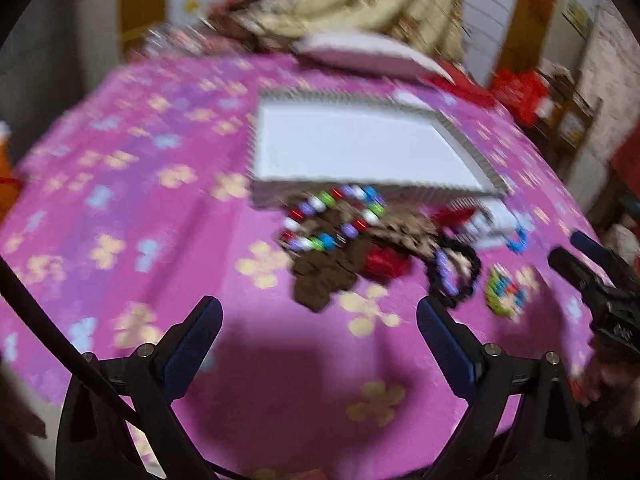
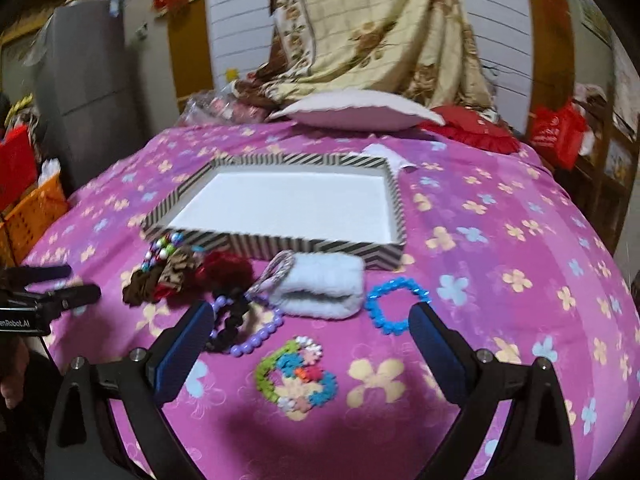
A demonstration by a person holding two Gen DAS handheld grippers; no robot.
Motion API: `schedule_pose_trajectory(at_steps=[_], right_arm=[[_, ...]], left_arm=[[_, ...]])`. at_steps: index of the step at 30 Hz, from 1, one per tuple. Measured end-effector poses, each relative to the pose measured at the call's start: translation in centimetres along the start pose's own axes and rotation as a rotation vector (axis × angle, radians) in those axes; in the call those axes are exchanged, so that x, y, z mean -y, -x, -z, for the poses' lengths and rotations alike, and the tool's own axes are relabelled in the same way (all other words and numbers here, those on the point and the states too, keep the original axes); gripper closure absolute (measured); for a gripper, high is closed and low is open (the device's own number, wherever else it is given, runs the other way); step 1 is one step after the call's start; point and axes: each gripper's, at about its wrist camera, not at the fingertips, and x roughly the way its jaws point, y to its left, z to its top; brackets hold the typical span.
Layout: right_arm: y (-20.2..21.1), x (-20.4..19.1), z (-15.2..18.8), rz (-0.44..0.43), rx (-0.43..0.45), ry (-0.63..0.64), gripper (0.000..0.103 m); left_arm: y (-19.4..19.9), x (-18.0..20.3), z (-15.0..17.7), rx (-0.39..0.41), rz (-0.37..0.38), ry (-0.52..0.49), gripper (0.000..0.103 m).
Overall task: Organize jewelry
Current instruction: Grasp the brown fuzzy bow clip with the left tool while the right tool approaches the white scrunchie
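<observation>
Light: indoor glow is lighting the bedspread (image 2: 500,208) evenly.
Shadow: dark patch is pooling between the claw's fingers.
Blur: left view is smearing heavily.
Edges: fisheye is bending, corners blackening.

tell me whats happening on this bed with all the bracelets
A person holds two grippers over a pink floral bedspread. The left gripper and right gripper are both open and empty. The striped tray holds nothing yet; the blue bracelet, purple bead bracelet and others lie in front of it.
</observation>
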Motion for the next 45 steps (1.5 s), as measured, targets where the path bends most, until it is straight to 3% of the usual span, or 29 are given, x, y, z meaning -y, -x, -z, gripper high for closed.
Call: schedule_pose_trajectory(at_steps=[4, 8, 12, 15, 18, 20, 21, 22, 25, 29, 33, 45], right_arm=[[-0.8, 0.8, 0.1, 0.006, -0.036, -0.031, 0.003], [-0.8, 0.7, 0.0, -0.004, -0.033, -0.029, 0.003], [-1.2, 0.4, 0.2, -0.005, -0.053, -0.017, 0.003], [-1.5, 0.7, 0.3, 0.012, -0.070, -0.028, 0.003], [-1.7, 1.3, 0.3, 0.022, -0.075, -0.052, 0.003], [-1.8, 1.5, 0.4, 0.019, -0.080, -0.058, 0.003], [-2.0, 1.5, 0.5, 0.018, -0.087, -0.061, 0.003], [-2.2, 1.6, 0.6, 0.014, -0.097, -0.062, 0.003], [-3.2, 2.1, 0.7, 0.023, -0.134, -0.065, 0.003], [-3.1, 3.2, 0.8, 0.021, -0.118, -0.119, 0.003], [-3.0, 3.4, 0.9, 0.017, -0.107, -0.134, 0.003], [-5.3, 2.5, -0.7, 0.024, -0.094, -0.014, 0.003]], left_arm=[[-2.3, -0.1, -0.5, -0.066, 0.018, -0.006, 0.033], [-5.3, -0.2, -1.2, -0.116, -0.011, 0.006, 0.035], [-5.4, -1.1, -1.3, -0.095, -0.066, 0.067, 0.041], [-5.4, -0.7, -1.0, -0.090, -0.106, 0.037, 0.051], [-5.1, -1.0, -0.7, -0.075, -0.102, 0.053, 0.055], [-4.8, -1.1, -0.6, -0.065, -0.100, 0.056, 0.071], [-4.4, -1.2, -0.6, -0.057, -0.087, 0.062, 0.097], [-4.5, -1.7, -0.8, -0.057, -0.071, 0.070, 0.103], [-3.8, -2.8, -1.0, -0.041, 0.032, 0.128, 0.103], [-0.6, -2.9, -0.5, 0.083, 0.148, 0.118, 0.103], [1.2, -2.5, 0.0, 0.143, 0.192, 0.091, 0.103], [-1.5, -2.4, 0.1, 0.051, 0.095, 0.120, 0.103]])
